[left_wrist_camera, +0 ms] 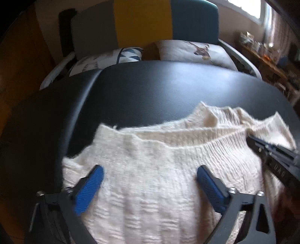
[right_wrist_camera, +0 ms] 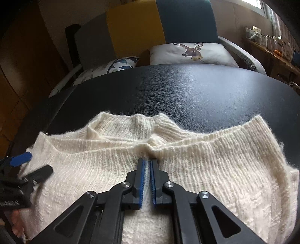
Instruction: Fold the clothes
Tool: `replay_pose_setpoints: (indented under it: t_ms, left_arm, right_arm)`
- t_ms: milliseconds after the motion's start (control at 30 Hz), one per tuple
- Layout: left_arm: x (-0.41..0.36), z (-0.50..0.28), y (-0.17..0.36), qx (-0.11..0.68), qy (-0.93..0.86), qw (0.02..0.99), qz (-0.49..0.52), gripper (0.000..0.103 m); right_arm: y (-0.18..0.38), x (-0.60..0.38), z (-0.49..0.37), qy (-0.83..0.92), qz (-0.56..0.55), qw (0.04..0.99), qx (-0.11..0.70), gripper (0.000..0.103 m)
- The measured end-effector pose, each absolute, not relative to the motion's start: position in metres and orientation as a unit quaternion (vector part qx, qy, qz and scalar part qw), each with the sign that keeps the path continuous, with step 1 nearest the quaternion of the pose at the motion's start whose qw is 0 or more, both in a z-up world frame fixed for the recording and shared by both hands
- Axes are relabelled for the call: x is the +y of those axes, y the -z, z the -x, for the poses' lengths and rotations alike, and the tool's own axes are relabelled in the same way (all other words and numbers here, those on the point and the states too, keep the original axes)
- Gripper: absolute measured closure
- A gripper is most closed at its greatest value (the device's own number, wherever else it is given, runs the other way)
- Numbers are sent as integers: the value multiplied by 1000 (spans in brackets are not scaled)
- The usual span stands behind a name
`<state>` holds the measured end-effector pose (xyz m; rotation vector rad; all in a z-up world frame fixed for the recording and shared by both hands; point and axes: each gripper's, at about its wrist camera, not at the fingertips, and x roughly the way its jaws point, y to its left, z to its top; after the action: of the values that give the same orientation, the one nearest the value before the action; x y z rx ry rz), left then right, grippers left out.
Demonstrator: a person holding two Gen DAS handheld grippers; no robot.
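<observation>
right gripper (right_wrist_camera: 148,165) jaws pinch the cream sweater (right_wrist_camera: 206,169) hem between them. left gripper (left_wrist_camera: 150,180) jaws spread wide above the knit; the loose knit could slip free

Black desk (right_wrist_camera: 187,90) in foreground; behind it, sofa (right_wrist_camera: 187,20) with grey, yellow and teal back panels, deer cushion (right_wrist_camera: 191,51), triangle-print cushion (right_wrist_camera: 121,63); cluttered shelf (right_wrist_camera: 270,47) at right, beneath window (left_wrist_camera: 245,9).

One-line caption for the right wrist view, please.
Right gripper pinches a ridge of a cream knit sweater on a black table; the open left gripper sits at the sweater's left edge.
</observation>
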<state>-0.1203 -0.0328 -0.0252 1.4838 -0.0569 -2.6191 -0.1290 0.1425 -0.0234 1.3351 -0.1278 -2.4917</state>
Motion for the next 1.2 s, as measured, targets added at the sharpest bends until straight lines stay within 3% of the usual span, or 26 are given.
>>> replay_pose_setpoints:
  t_ms: [67,100,133,200,467,867,967,1033,1200]
  left_arm:
    - [-22,121,27,-46,869,55,-490,60]
    - [-17,121,28,-59,869,50,-489,81]
    - [-11,121,30,-73,869,44,-487,92]
    - [-11,125,26,-66,866,36,-494,96]
    - [-26,145,-28,-15,896,19,-443,98]
    - [-24,154,37,-65,886,50,-457,95]
    - [-28,147,35,-62,887,37,-456,86]
    - [-45,146,29,-18,886,27,-463,71]
    - [-85,116,13,71,896,29,-436,66]
  right_arm:
    - [25,143,126,871,-464,156,-46,99]
    - [26,144,124,872,-462,156,-45,99]
    - [27,145,123,872,-461,157,-45,99]
    - [28,145,124,872,-460,158,-46,99]
    - [29,151,125,871,-460,163,-58,99]
    - [31,153,126,871,-458,166,-62,98]
    - [31,155,127,871,-457,165,-65,98]
    - [31,157,127,872,-457,166,-66,98]
    - [28,163,129,868,-456,182,-78,94]
